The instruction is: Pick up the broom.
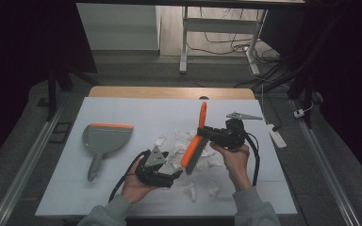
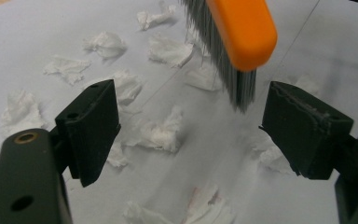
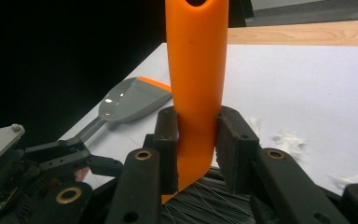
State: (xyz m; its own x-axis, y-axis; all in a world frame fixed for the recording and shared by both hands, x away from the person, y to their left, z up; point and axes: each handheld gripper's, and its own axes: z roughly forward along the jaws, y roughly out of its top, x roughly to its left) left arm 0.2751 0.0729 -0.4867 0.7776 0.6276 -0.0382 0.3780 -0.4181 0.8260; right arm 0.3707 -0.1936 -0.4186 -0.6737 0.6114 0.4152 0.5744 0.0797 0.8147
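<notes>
An orange hand brush point(image 1: 195, 141) with grey bristles slants above the white sheet point(image 1: 136, 113), handle pointing away from me. My right gripper point(image 1: 206, 133) is shut on its handle point(image 3: 196, 84), both pads pressing the orange plastic. The bristle end point(image 2: 230, 70) hangs over scattered white paper scraps point(image 2: 161, 133). My left gripper point(image 1: 179, 174) sits low at the near side of the scraps, jaws wide apart with nothing between them. A grey dustpan point(image 1: 104, 139) with an orange lip lies flat at the left of the sheet, also seen as dustpan point(image 3: 133, 100) from the right gripper.
More crumpled scraps point(image 1: 191, 190) lie near the front edge. A grey three-cornered plate point(image 1: 242, 116) rests at the back right of the sheet. A white power strip point(image 1: 277, 136) lies off the right edge. The wooden table edge point(image 1: 169, 92) runs behind.
</notes>
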